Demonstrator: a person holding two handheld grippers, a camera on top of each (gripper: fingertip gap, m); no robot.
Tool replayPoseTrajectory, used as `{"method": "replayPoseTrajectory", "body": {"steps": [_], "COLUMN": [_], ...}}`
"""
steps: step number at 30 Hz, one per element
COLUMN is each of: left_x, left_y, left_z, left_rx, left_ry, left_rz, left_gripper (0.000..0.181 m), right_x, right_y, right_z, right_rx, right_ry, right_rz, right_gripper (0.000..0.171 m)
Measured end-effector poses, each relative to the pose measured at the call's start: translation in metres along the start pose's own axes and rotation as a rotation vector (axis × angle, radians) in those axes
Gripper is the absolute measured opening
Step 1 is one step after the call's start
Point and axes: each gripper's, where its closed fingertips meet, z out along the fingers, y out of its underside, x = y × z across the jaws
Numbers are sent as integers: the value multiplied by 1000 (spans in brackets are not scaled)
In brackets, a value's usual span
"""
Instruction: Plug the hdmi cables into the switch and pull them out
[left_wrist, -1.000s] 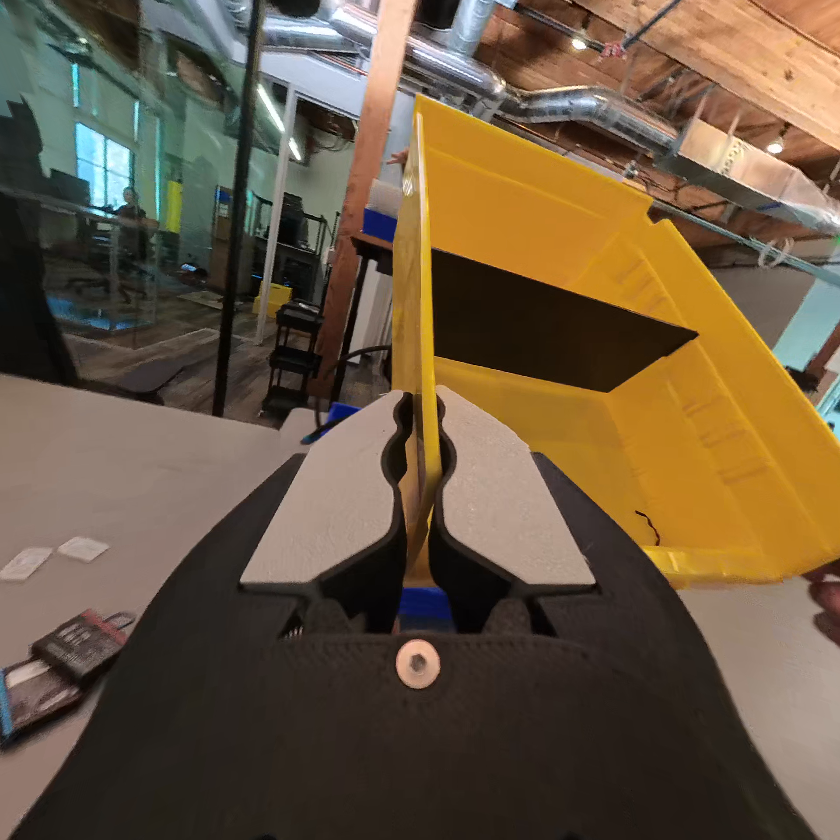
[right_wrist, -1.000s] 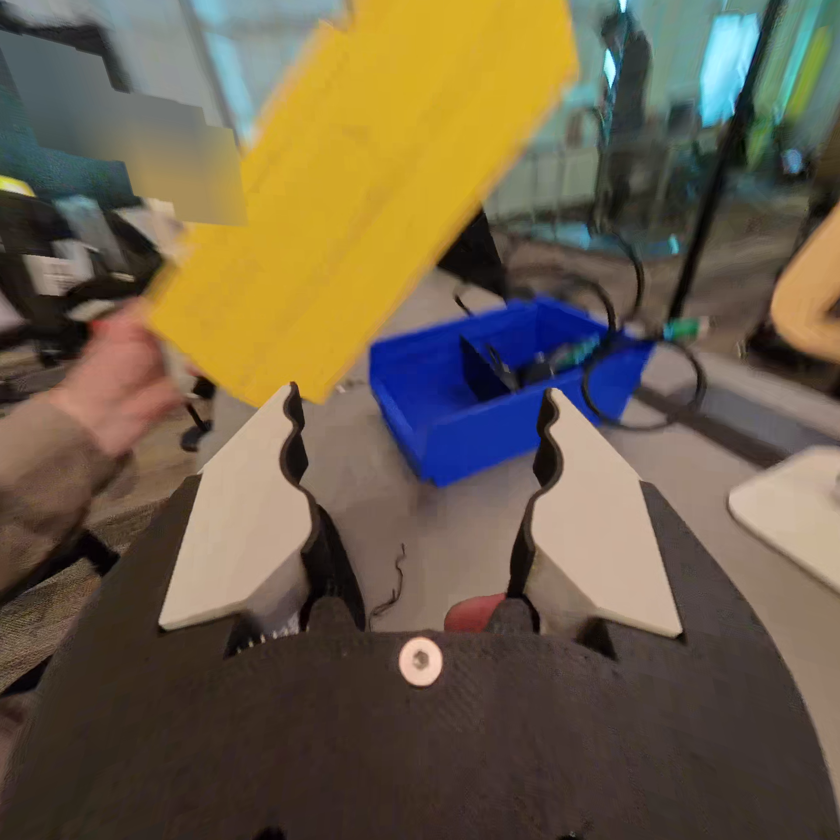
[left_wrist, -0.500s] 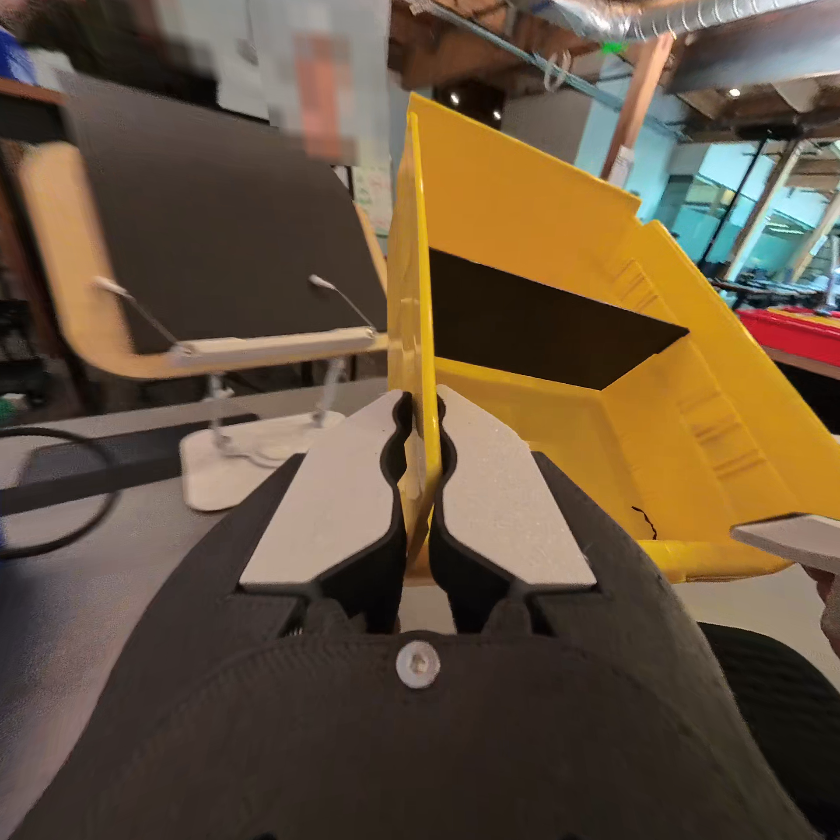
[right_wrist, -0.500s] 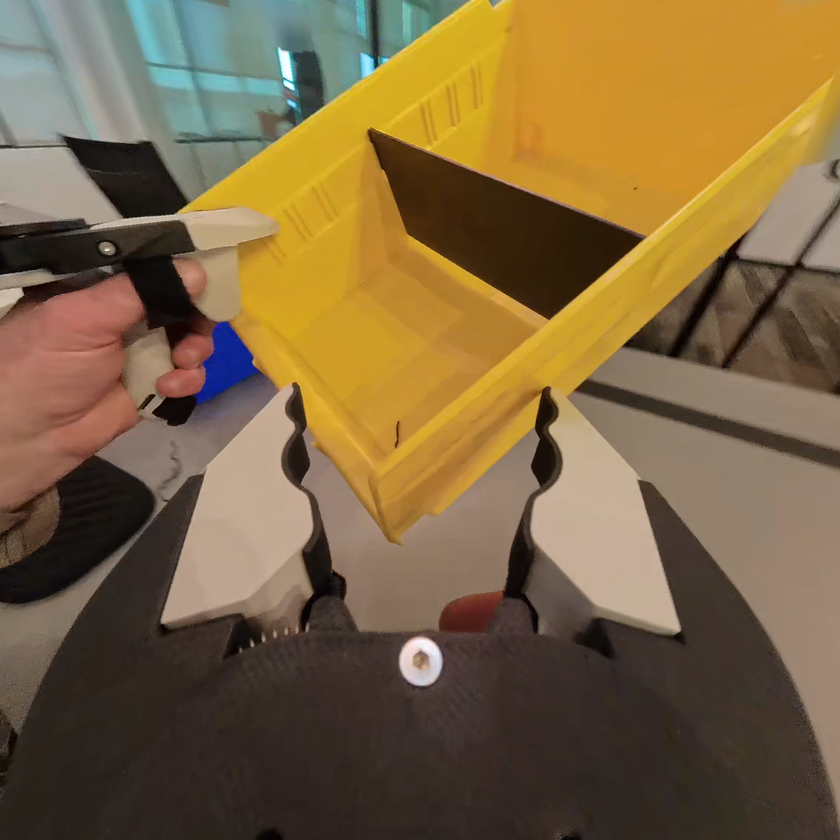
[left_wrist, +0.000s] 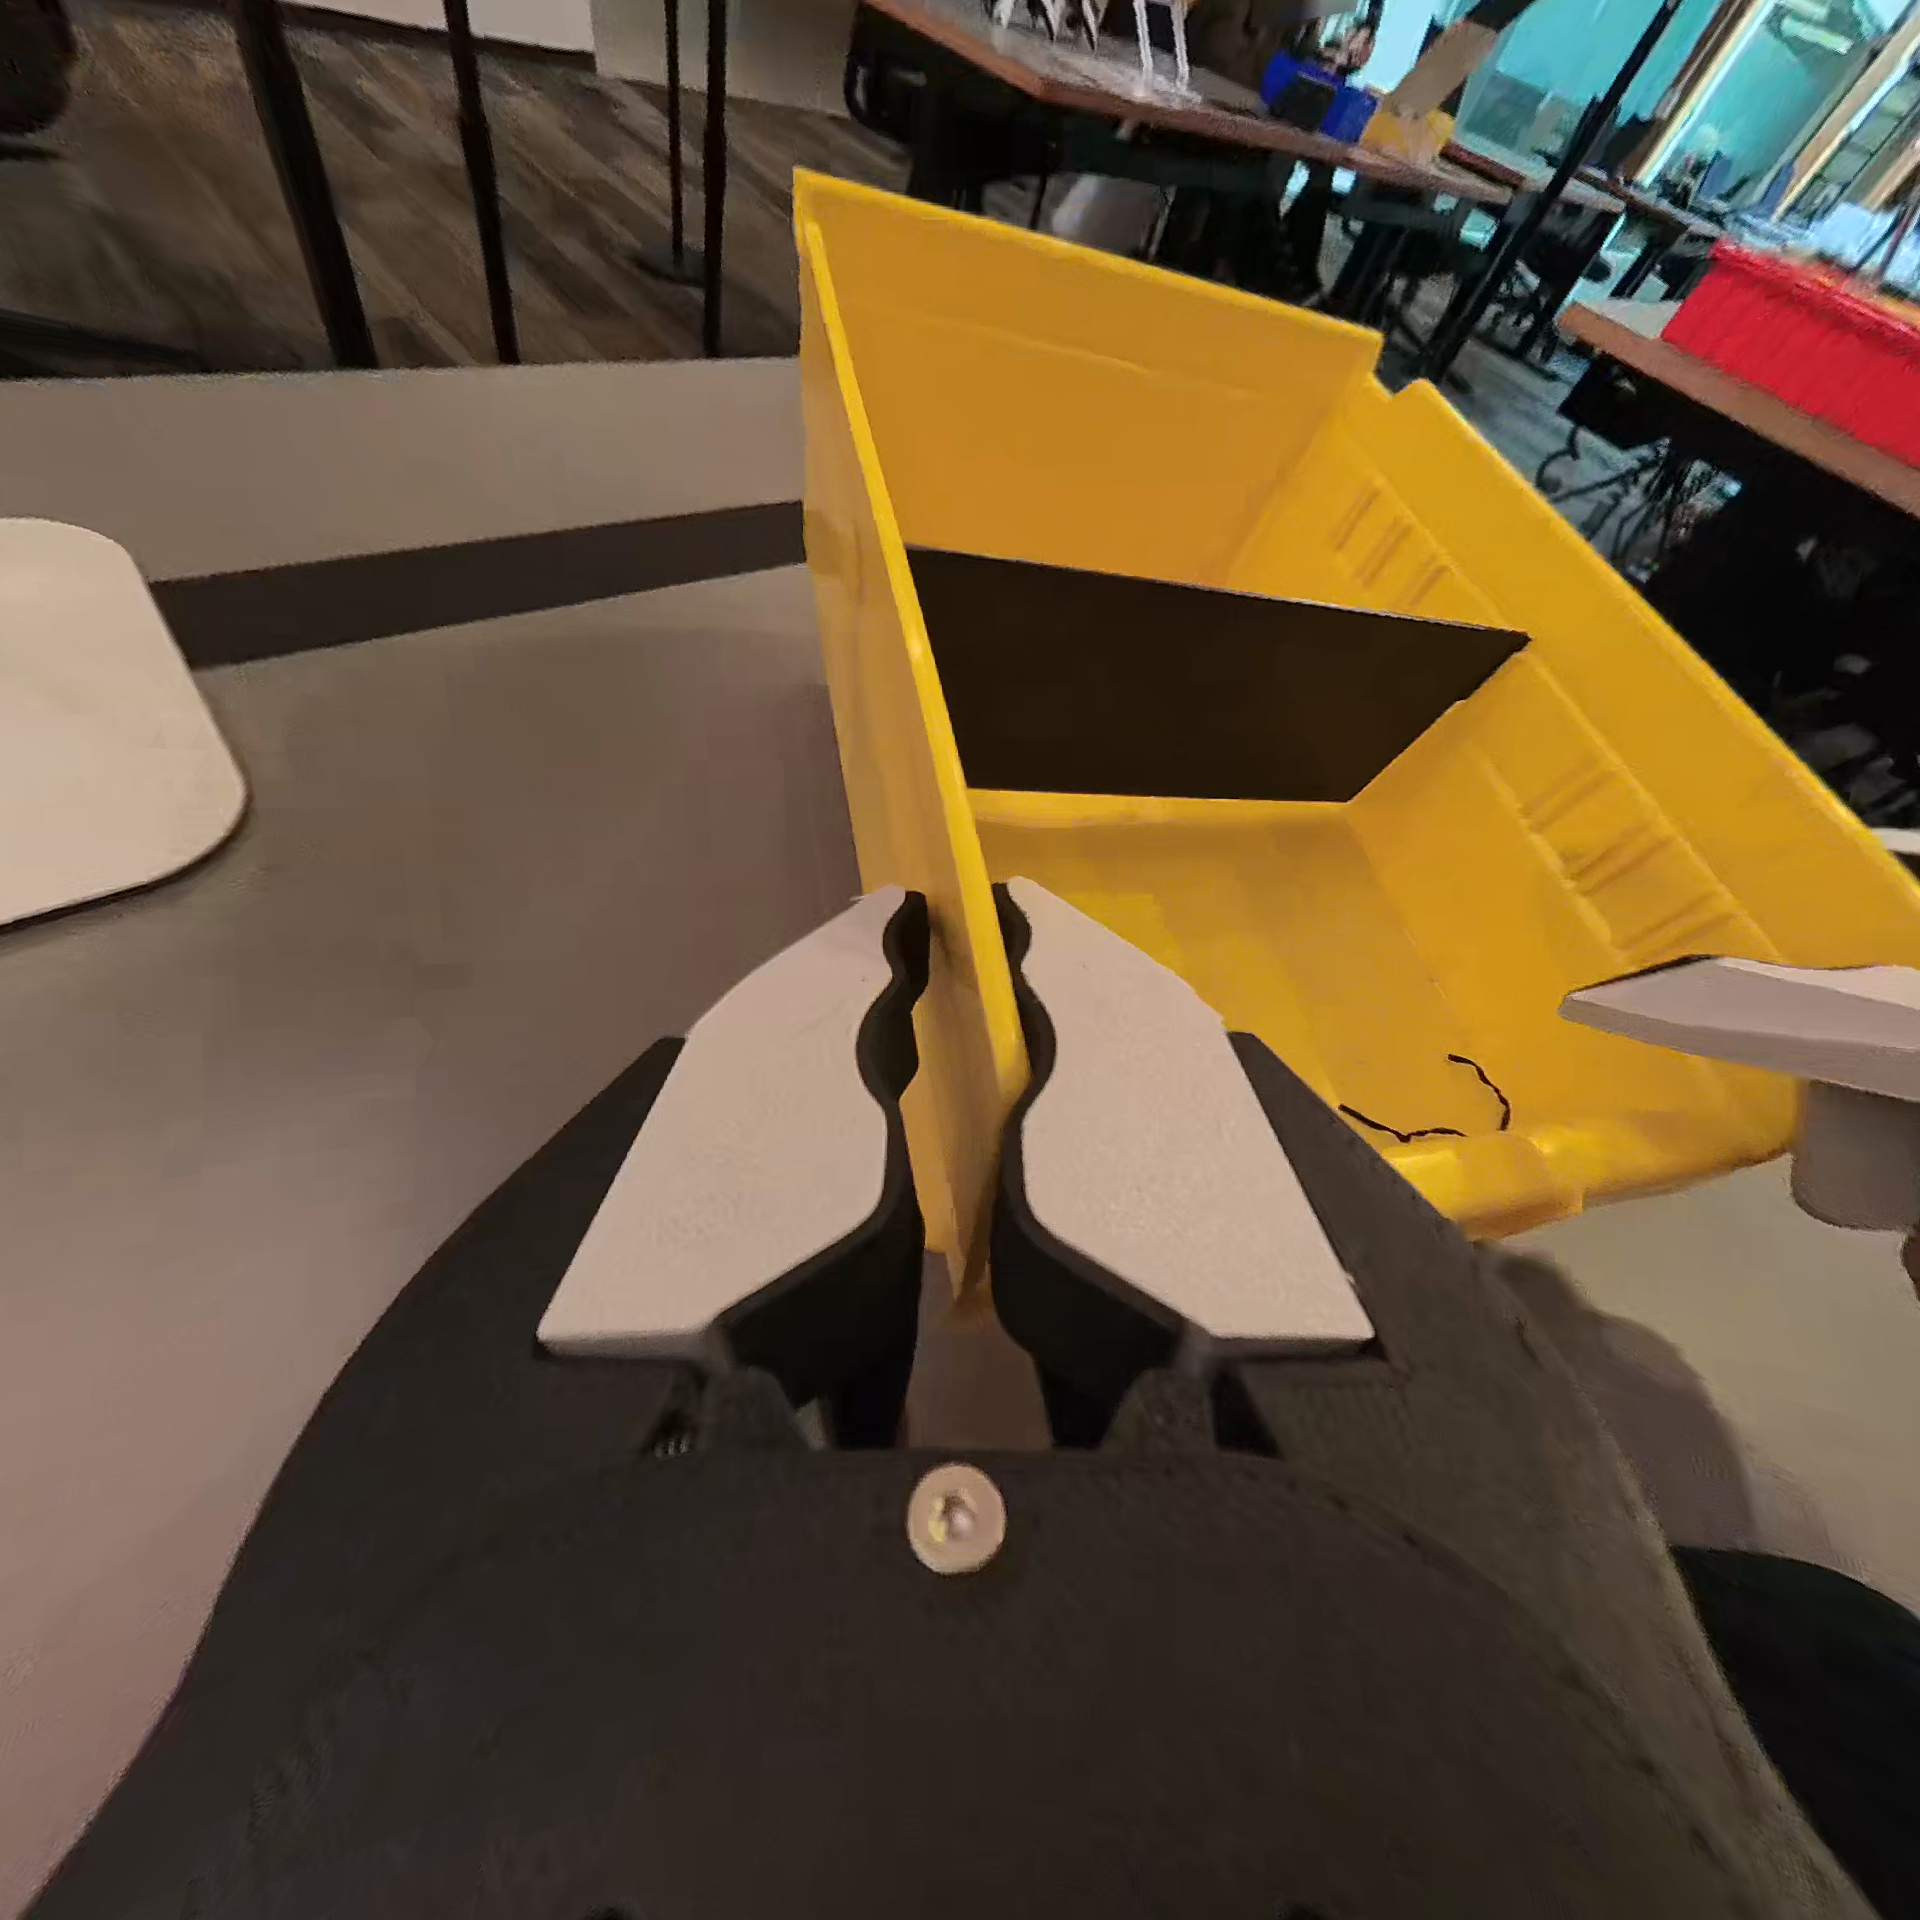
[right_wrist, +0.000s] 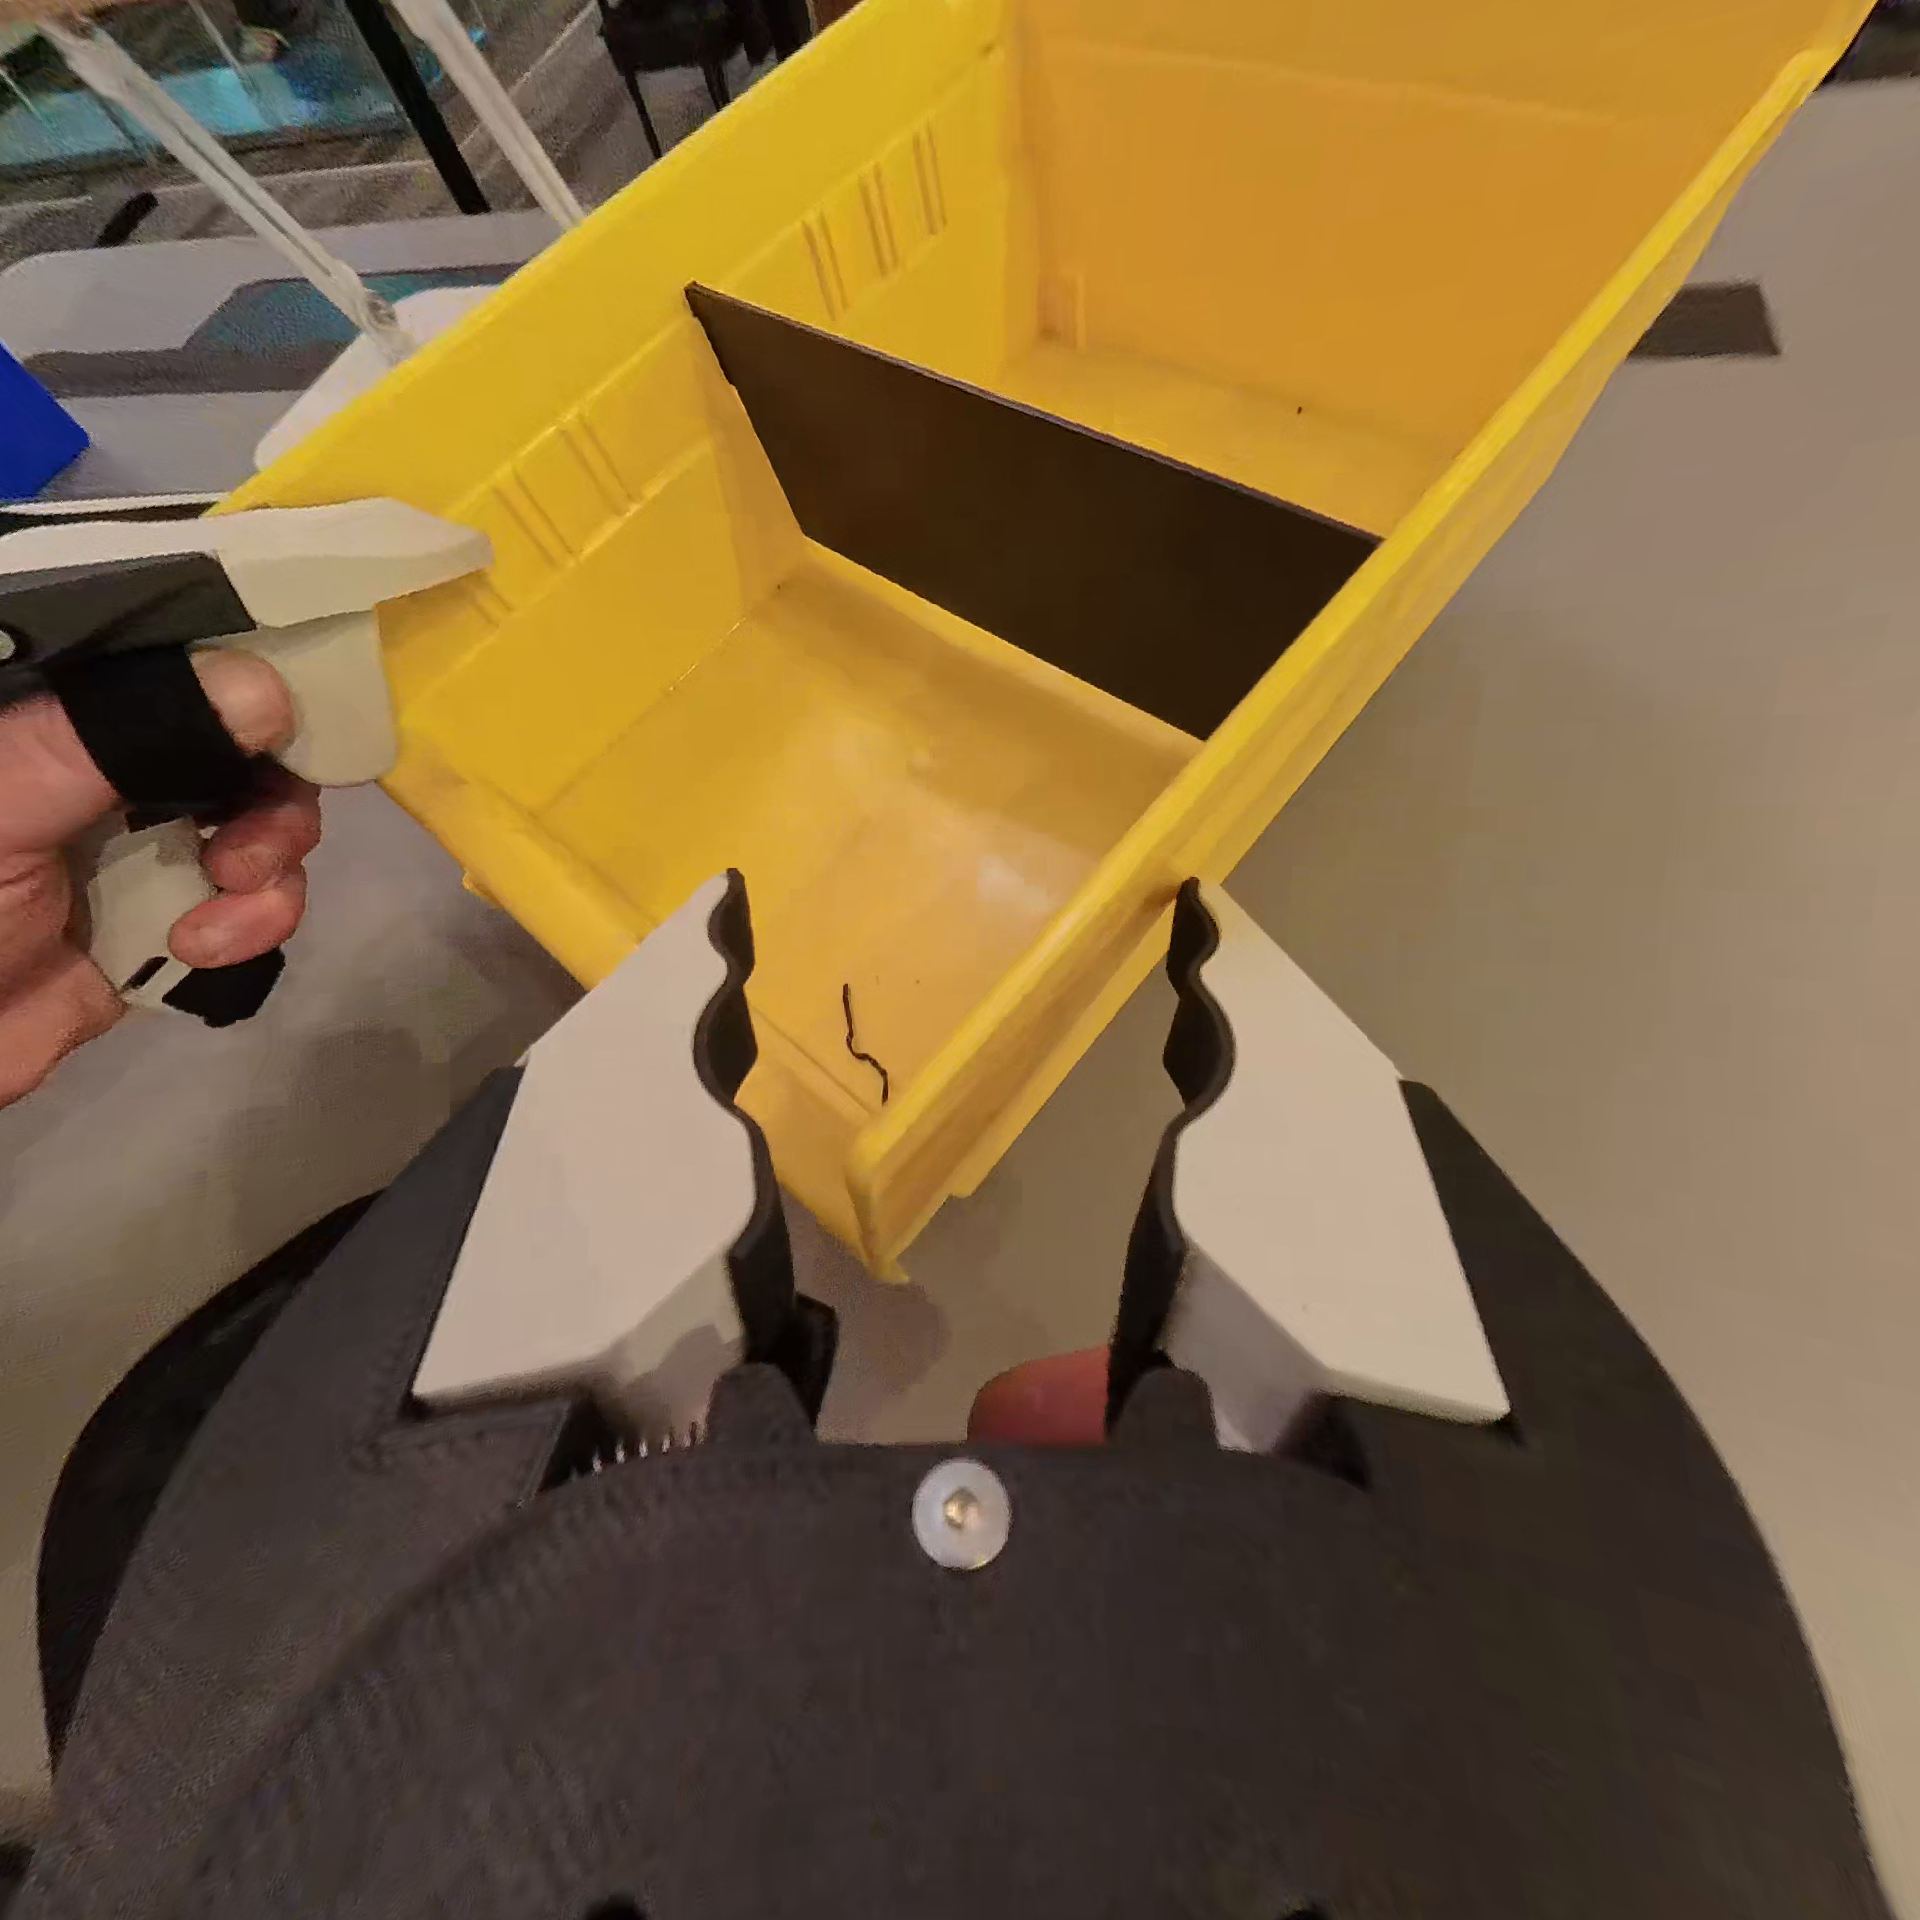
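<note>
From the left wrist view, the left gripper (left_wrist: 961, 1049) has its two pale fingers (left_wrist: 748, 1132) pinched tight on the thin side wall of a yellow bin (left_wrist: 1226, 499), which is tilted above the grey table (left_wrist: 436, 883). A black divider (left_wrist: 1174, 686) splits the bin crosswise, and a bit of black thread (left_wrist: 1444, 1101) lies on the floor of the near compartment. The tip of the right gripper (left_wrist: 1745, 1023) pokes in at the right edge. A white base (left_wrist: 94, 717) sits at far left.

From the right wrist view, the right gripper (right_wrist: 961, 1039) is spread wide and grips nothing; the bin's near corner (right_wrist: 894, 1216) sits between its fingers without touching them. A hand (right_wrist: 125, 862) at left holds the left gripper's handle (right_wrist: 249, 592). No HDMI cables or switch are visible in either view.
</note>
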Motion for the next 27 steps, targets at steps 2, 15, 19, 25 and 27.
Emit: {"method": "replayPoseTrajectory", "body": {"steps": [2, 15, 19, 25, 27], "left_x": [2, 66, 80, 69, 66], "left_y": [8, 16, 12, -4, -10], "left_z": [10, 49, 71, 94, 88], "left_rx": [-33, -114, -102, -116, -105], "left_ry": [3, 142, 155, 178, 196], "left_rz": [15, -1, -9, -27, -42], "left_gripper": [12, 48, 50, 50, 59], "right_x": [14, 114, 142, 158, 158], "right_y": [5, -24, -38, -43, -53], "right_z": [7, 56, 64, 78, 71], "right_rx": [-15, -81, -83, -90, -43], "right_ry": [7, 28, 23, 47, 75], "right_rz": [10, -36, -51, -75, -81], "right_gripper": [75, 55, 55, 59, 75]}}
